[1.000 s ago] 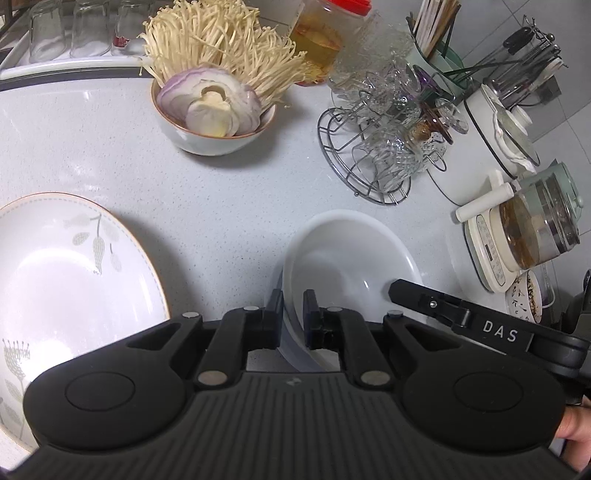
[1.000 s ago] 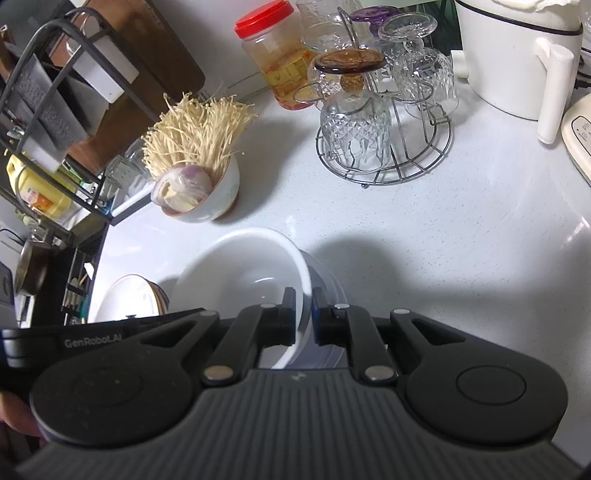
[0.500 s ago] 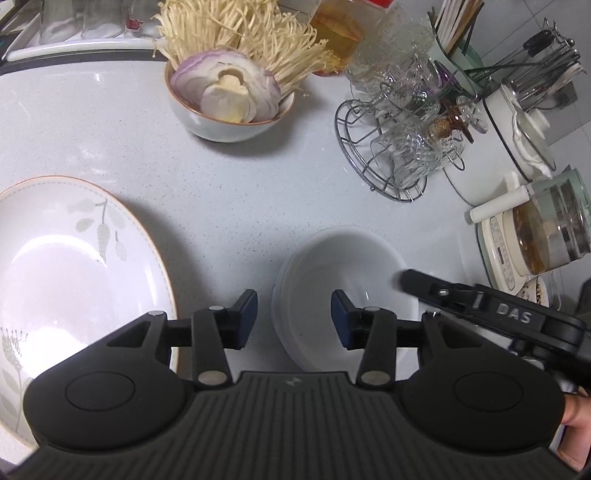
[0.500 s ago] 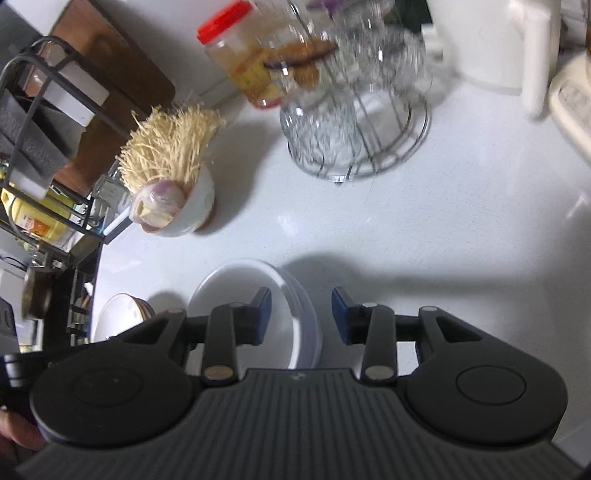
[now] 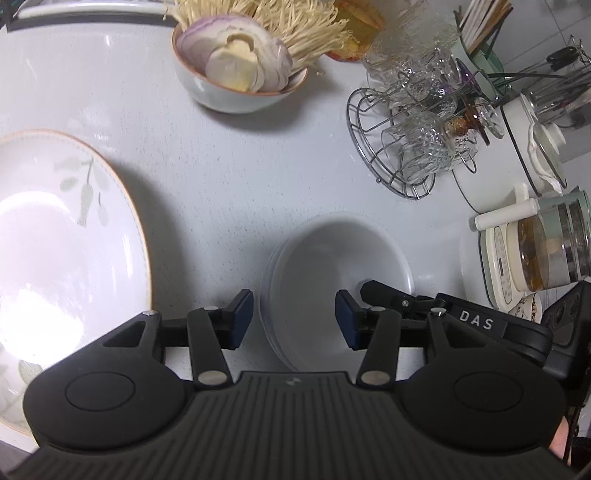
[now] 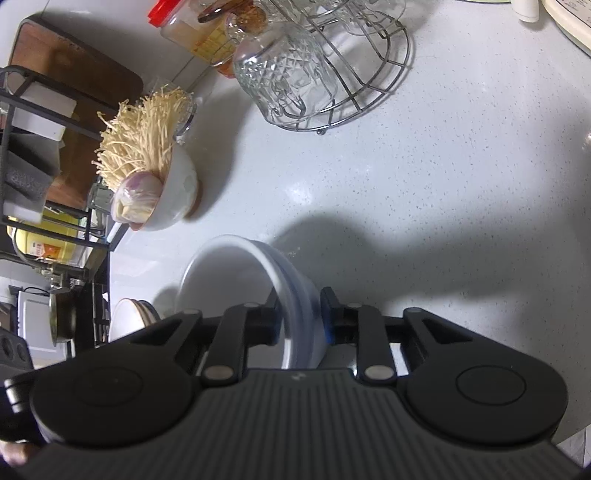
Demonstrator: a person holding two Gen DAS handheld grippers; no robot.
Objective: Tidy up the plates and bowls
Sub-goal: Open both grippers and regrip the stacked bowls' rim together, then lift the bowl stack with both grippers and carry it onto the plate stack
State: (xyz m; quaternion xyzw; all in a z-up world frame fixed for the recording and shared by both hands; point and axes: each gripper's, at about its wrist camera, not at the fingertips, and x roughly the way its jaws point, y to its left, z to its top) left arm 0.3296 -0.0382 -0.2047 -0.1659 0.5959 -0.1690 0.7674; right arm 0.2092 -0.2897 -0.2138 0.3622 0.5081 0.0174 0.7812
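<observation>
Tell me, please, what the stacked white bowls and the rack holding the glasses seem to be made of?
The stacked white bowls look like thin, matt, slightly translucent plastic, judging by their layered rims, though glazed melamine is possible. The rack looks like bare polished metal wire: thin, shiny silver rods.

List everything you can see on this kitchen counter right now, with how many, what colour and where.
White bowls: a nested stack, count unclear, on the counter's near middle.
Plate: one, white with leaf print and tan rim, far left.
Food bowl: one, pale, holding onion and enoki mushrooms, at the back.
Glass rack: one, wire, with clear glasses, back right.
Jar: one, red lid, amber contents, at the back.
Pot: one, white, lidded, far right.
Kettle: one, glass, on a cream base, far right.
Left gripper: black, open, jaws just opened, either side of the stack's near rim.
Right gripper: black, jaws just closing, gripping the white bowls' wall.
</observation>
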